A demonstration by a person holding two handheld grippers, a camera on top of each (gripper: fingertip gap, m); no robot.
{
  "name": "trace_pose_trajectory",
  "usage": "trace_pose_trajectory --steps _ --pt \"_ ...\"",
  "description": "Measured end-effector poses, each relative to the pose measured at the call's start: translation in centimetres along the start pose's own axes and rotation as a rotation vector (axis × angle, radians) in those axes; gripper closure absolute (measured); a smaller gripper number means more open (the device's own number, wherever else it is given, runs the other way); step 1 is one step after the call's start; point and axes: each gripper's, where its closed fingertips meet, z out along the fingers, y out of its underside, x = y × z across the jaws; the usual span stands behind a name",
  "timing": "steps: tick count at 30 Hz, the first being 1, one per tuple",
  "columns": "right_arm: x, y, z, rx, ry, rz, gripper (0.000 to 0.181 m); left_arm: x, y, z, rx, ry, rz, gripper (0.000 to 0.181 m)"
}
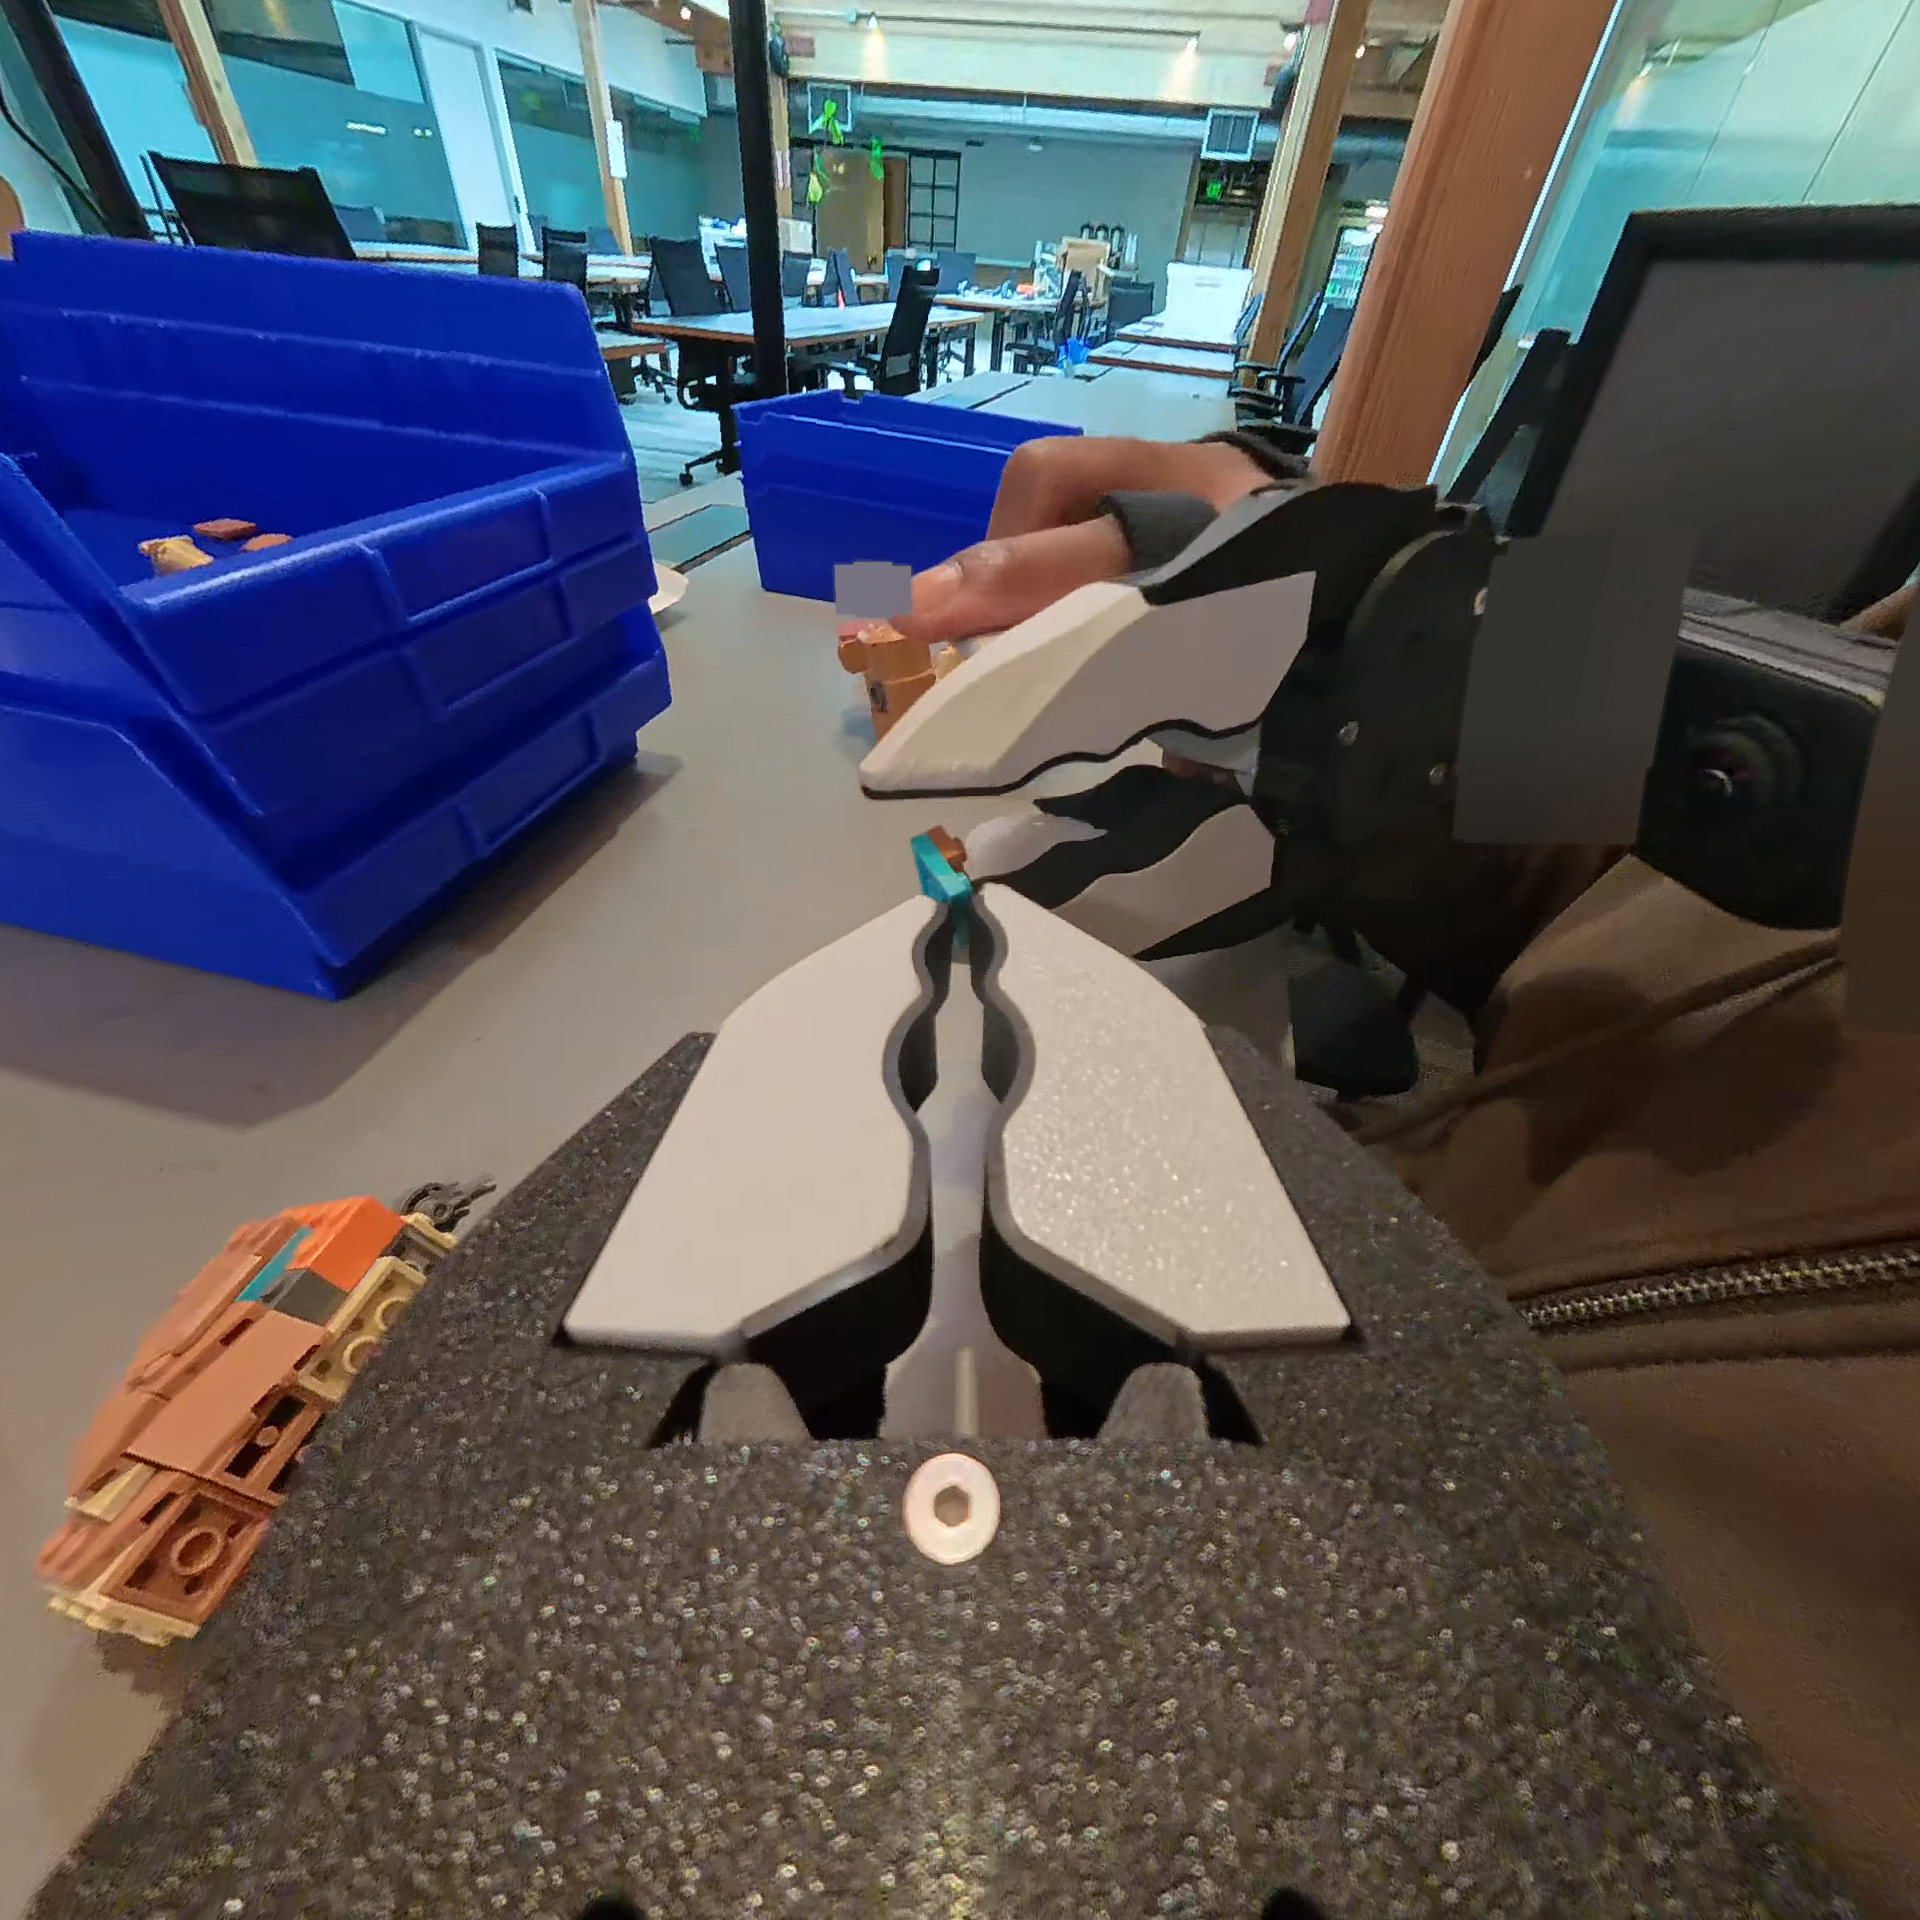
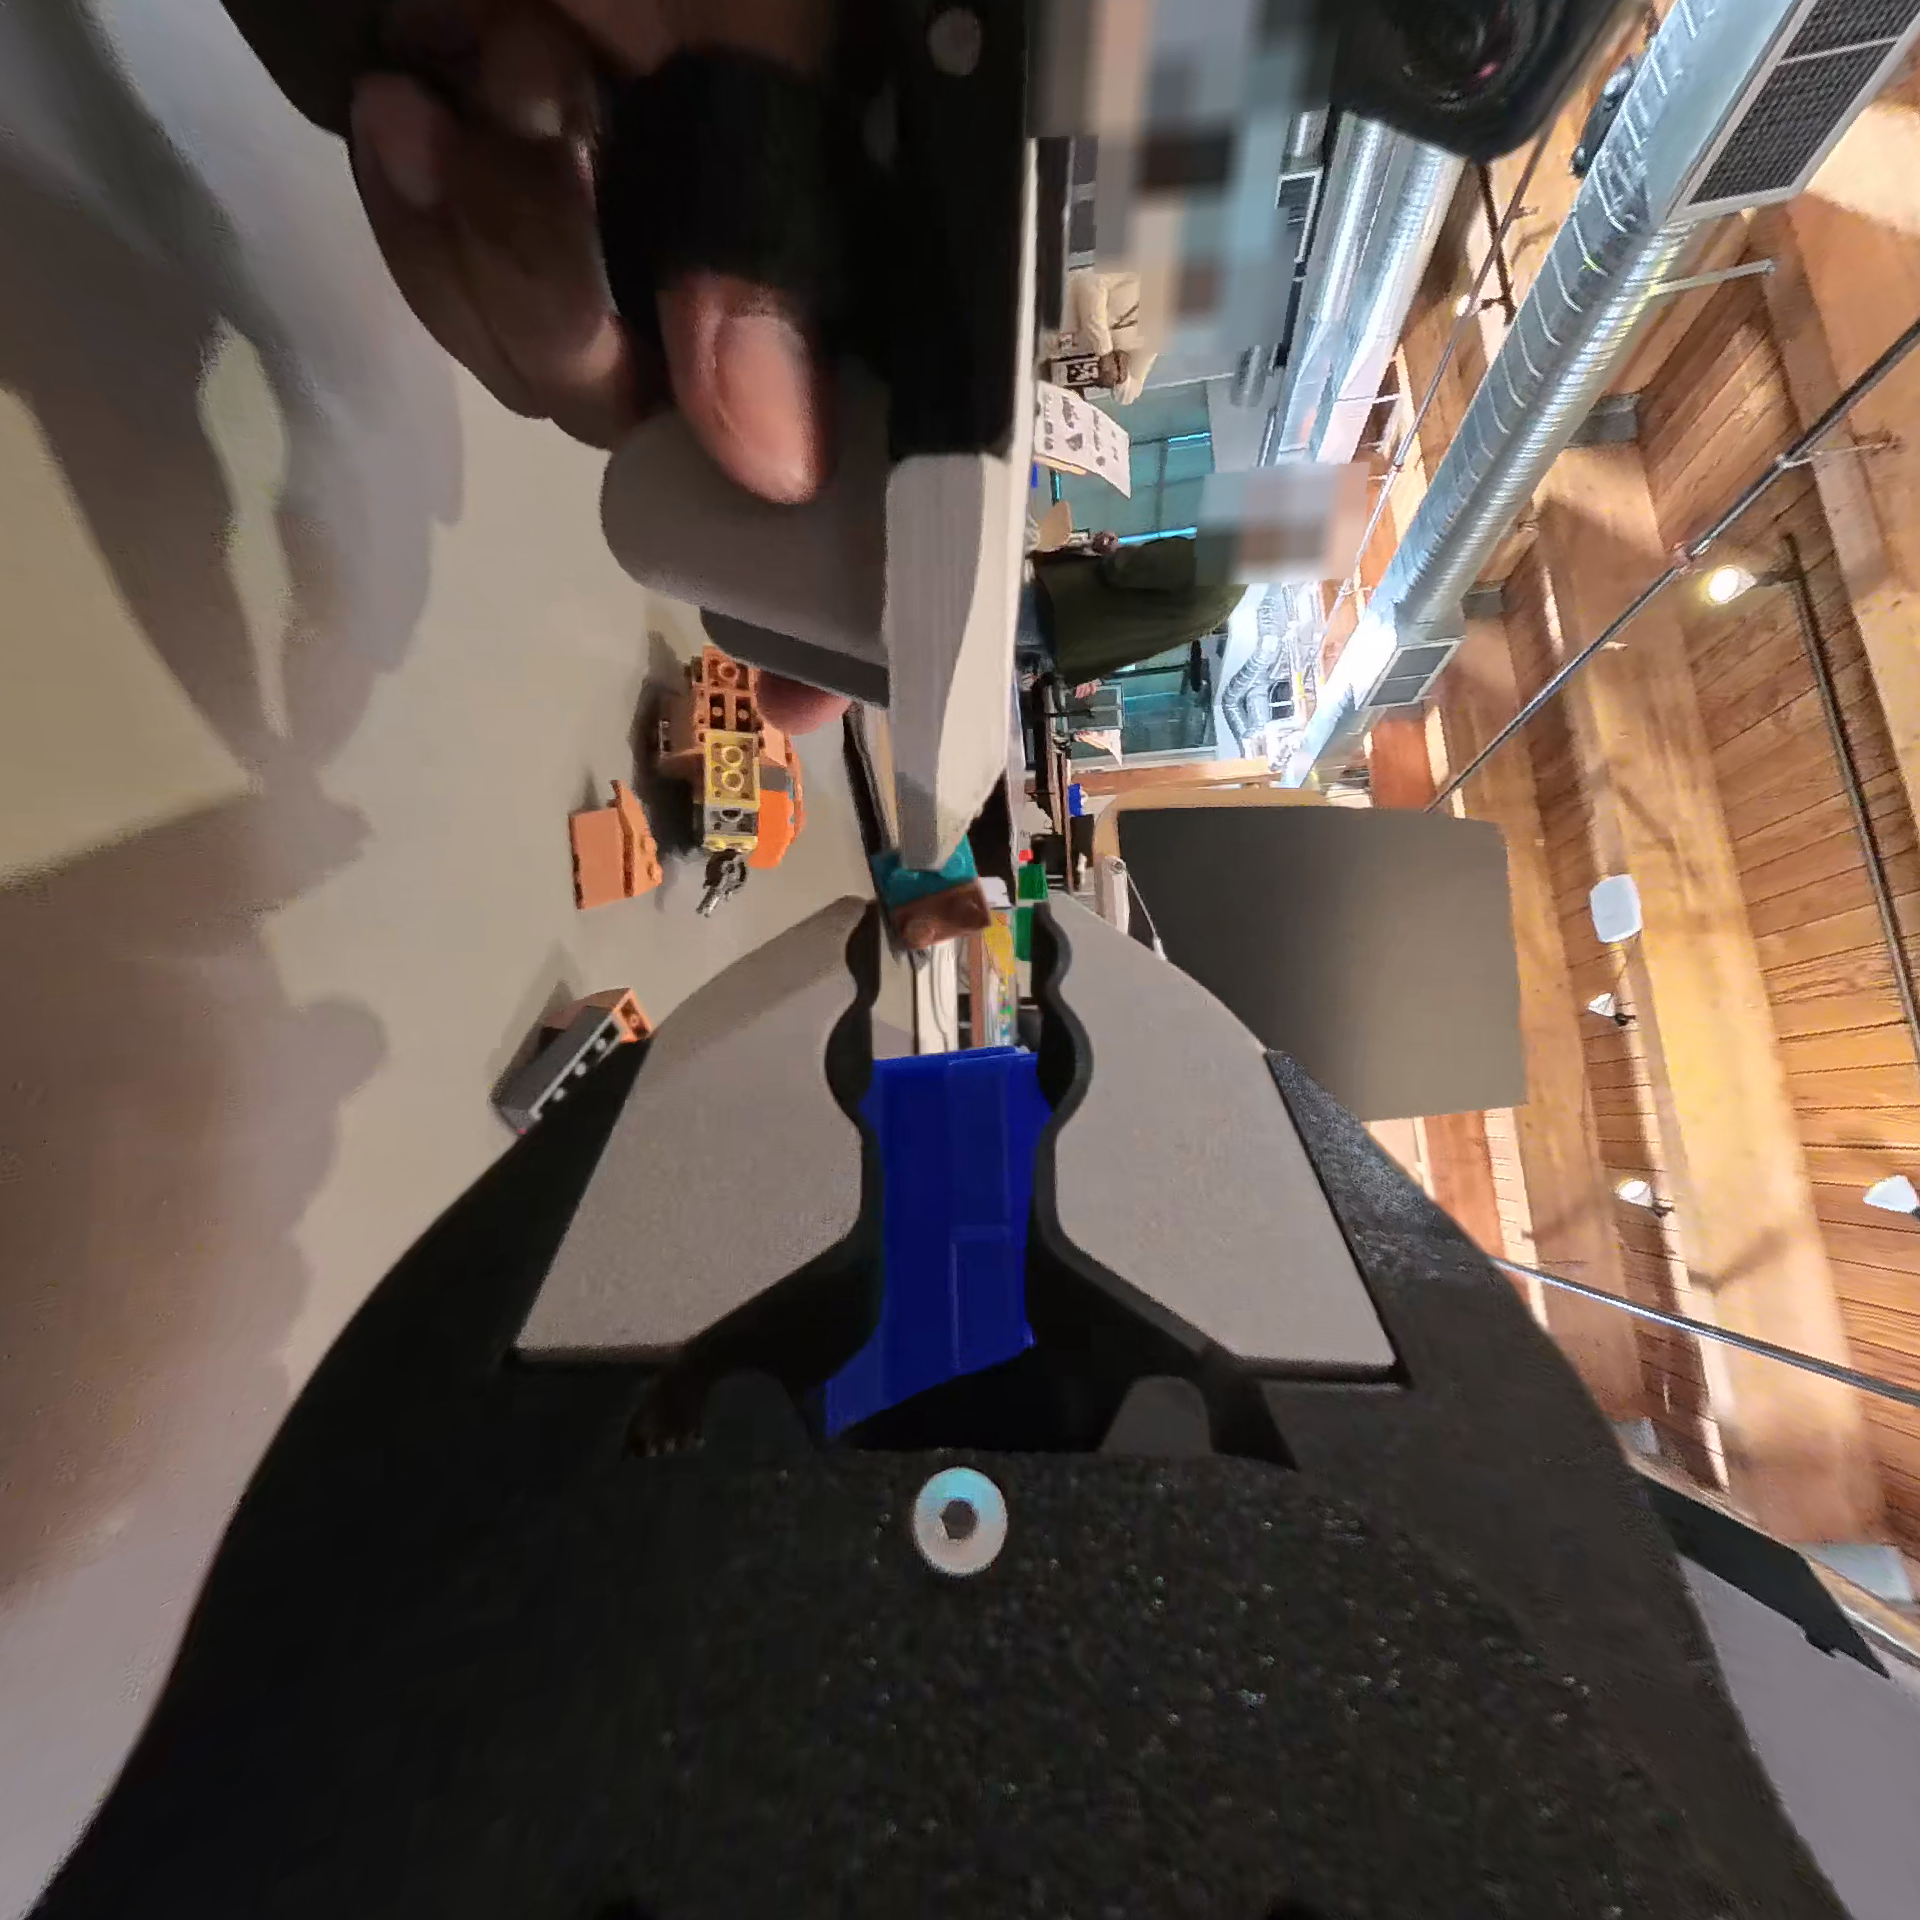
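**Teal plate pinched in my left, right jaws open around its brown cap**

My left gripper [image 1: 951, 914] is closed almost fully, its tips nipping the lower edge of a small teal plate [image 1: 940, 871], which stands upright above the grey table [image 1: 623, 935]. A small brown piece [image 1: 948, 844] sits on the teal plate's far end.

My right gripper [image 2: 951, 920] comes at the teal plate from its right, rolled onto its side. Its jaws are apart. In the right wrist view the brown piece lies between the two tips; I cannot tell whether either tip touches it. My hand [image 1: 1039, 520] rests on top of that gripper.

Beyond the teal plate, past the right gripper's upper finger, stands a small tan brick figure [image 1: 894, 665]. Well to the plate's left is a stack of blue bins [image 1: 312, 623], and farther behind it another blue bin [image 1: 883, 488]. Nearer me and to the plate's left lies an orange and tan brick build [image 1: 229, 1403], with a loose orange piece [image 2: 613, 852] and a dark brick [image 2: 577, 1049] on the table near it.
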Motion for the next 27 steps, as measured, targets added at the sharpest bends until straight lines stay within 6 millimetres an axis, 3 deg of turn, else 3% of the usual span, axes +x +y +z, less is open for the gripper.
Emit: trace_pose_trajectory --steps 8,14,18,27 --pt "-0.5 0.38 0.68 -0.029 -0.003 0.004 0.162 0.01 0.01 0.11 0.004 -0.004 0.013 0.178" --pt "-0.64 0.64 0.77 -0.055 0.001 -0.004 0.163 -0.41 0.18 0.42 -0.011 -0.056 0.044 0.165" --pt "-0.63 0.33 0.72 -0.051 0.003 -0.01 0.163 -0.16 0.06 0.44 -0.002 -0.039 0.043 0.176" --pt "-1.04 0.4 1.0 -0.09 -0.019 -0.045 0.162 -0.28 0.49 0.58 -0.057 -0.091 0.129 0.177"
